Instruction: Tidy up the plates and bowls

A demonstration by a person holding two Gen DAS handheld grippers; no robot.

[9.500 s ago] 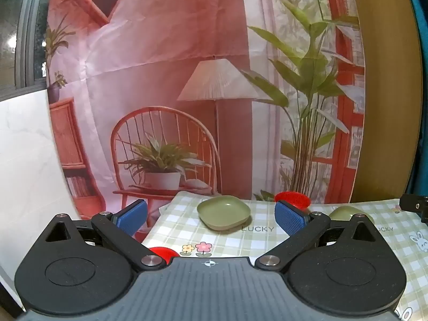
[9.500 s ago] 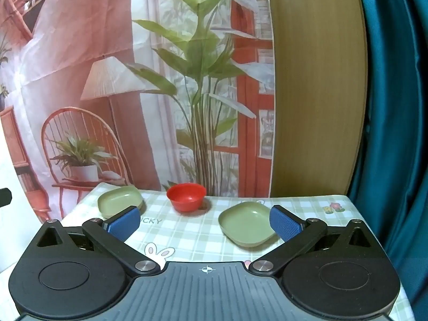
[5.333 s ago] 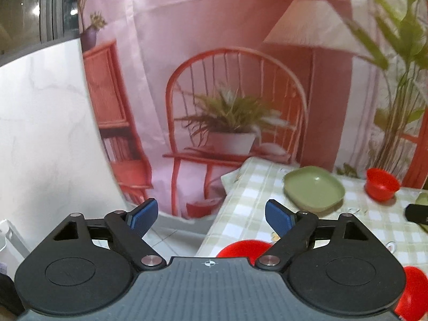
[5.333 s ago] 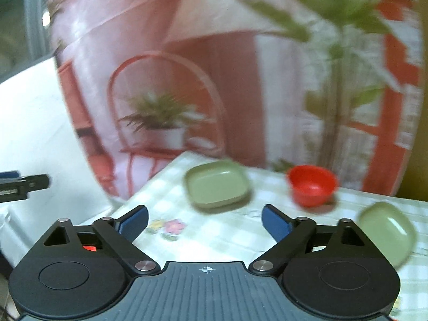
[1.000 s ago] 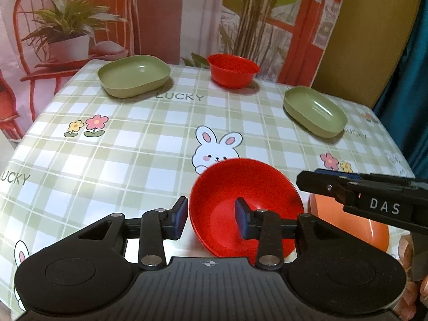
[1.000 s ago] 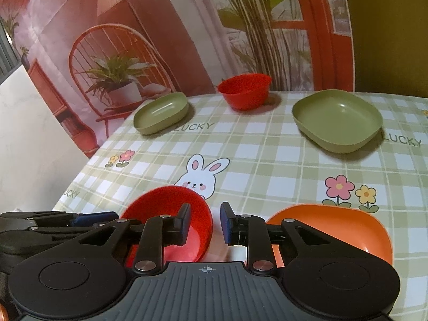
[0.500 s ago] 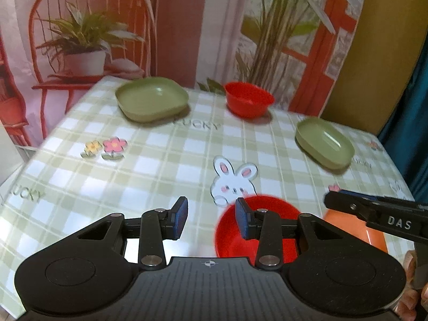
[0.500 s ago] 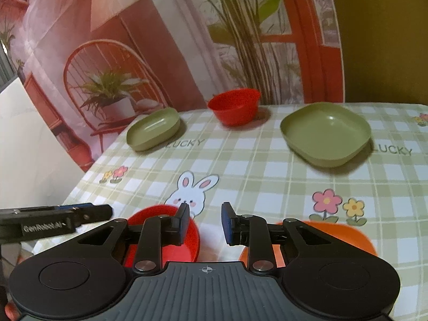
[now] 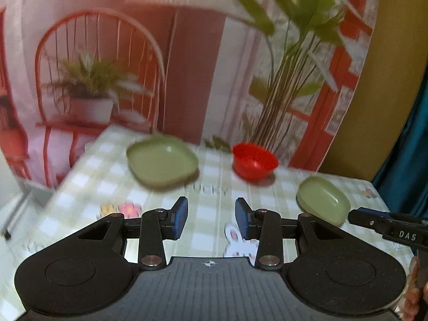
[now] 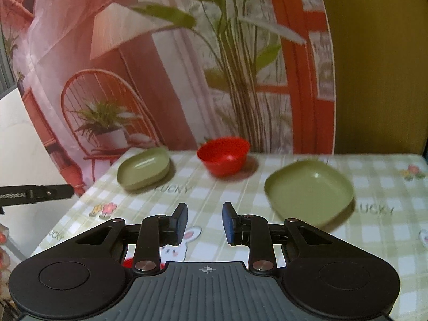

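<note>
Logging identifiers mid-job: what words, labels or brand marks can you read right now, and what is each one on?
"DAS": white letters on the black body of the right hand-held gripper, seen from the left wrist view.
"LUCKY": printed on the checked tablecloth, right of the near green plate; it appears again, blurred, below the far green plate.
"enRobot.AI": on the left hand-held gripper; the start is cut off by the frame edge.

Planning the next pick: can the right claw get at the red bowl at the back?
Probably yes: the right claw is open and empty, and only bare tablecloth lies before the red bowl.
</note>
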